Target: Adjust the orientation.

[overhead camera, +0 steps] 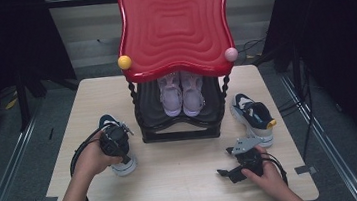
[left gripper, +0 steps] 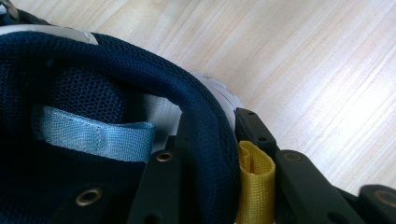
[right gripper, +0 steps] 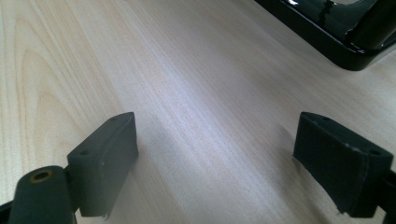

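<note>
A navy sneaker (overhead camera: 107,122) with a white sole lies on the left of the wooden table (overhead camera: 185,185). My left gripper (overhead camera: 121,157) comes down on its heel end. In the left gripper view the left gripper (left gripper: 210,126) is shut on the padded heel collar (left gripper: 205,121), one jaw inside the shoe and one outside, with the yellow heel loop (left gripper: 256,186) pinched against the outer jaw. The matching sneaker (overhead camera: 252,115) lies on the right side. Just in front of it my right gripper (overhead camera: 227,161) rests low over the table, and in its own view the right gripper (right gripper: 215,154) is open over bare wood.
A shoe rack with a red wavy top (overhead camera: 173,25) and a black base (overhead camera: 180,133) stands at the table's back middle, with a pair of pink shoes (overhead camera: 181,96) on its lower shelf. A corner of the black base (right gripper: 345,42) lies ahead of the right gripper.
</note>
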